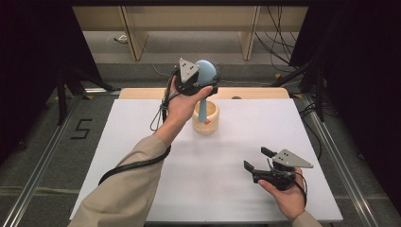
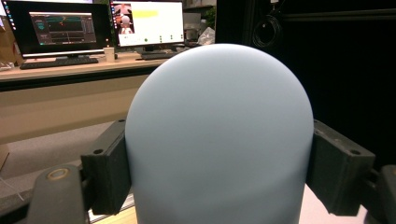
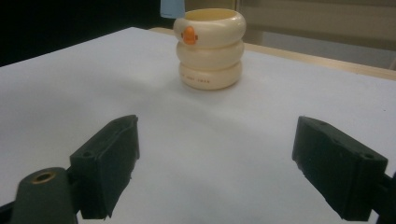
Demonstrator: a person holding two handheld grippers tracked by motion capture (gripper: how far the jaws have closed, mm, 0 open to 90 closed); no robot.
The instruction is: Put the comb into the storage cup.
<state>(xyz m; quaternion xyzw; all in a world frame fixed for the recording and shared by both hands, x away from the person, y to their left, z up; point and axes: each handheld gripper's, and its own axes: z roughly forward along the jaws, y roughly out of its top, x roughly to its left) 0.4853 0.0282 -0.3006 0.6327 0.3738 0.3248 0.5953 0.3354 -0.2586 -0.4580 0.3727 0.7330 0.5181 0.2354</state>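
The left gripper [image 1: 201, 81] clamps the pale blue brush [image 1: 206, 71] by its rounded head, handle hanging into the cream holder [image 1: 206, 118] at 12 o'clock. It looks light, stiff, smooth-backed: slippery. The right gripper [image 1: 259, 163] gapes wide, idle.

A lab recording station: black curtains [image 1: 33, 71] flank a white table [image 1: 208, 189] at nine and three o'clock, cables [image 1: 279, 38] trail at one o'clock, and monitors [image 2: 56, 28] on a desk [image 2: 60, 70] show software at ten o'clock
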